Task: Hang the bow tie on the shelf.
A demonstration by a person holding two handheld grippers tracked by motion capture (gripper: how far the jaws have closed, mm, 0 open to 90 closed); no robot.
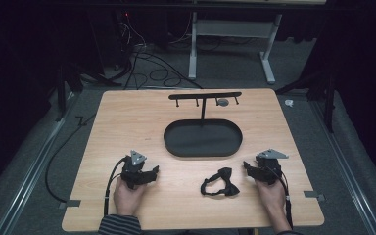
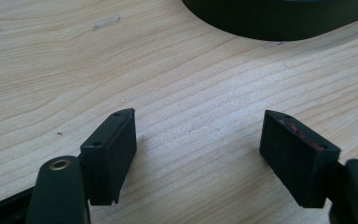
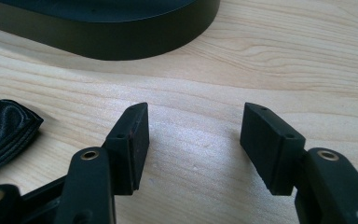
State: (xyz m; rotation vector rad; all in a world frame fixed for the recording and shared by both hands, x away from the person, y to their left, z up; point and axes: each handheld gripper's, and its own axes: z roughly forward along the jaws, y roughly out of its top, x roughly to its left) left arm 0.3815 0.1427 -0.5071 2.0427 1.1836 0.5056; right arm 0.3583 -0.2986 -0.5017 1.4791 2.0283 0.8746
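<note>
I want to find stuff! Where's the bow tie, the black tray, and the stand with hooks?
bow tie [image 1: 220,182], high view, on its middle knot.
black tray [image 1: 203,152], high view, on its near rim.
stand with hooks [image 1: 204,95], high view, middle of its top bar.

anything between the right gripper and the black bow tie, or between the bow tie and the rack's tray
Nothing visible. The right gripper sits just right of the bow tie with bare table between them, jaws open. Bare wood also separates the bow tie from the oval tray behind it.
</note>
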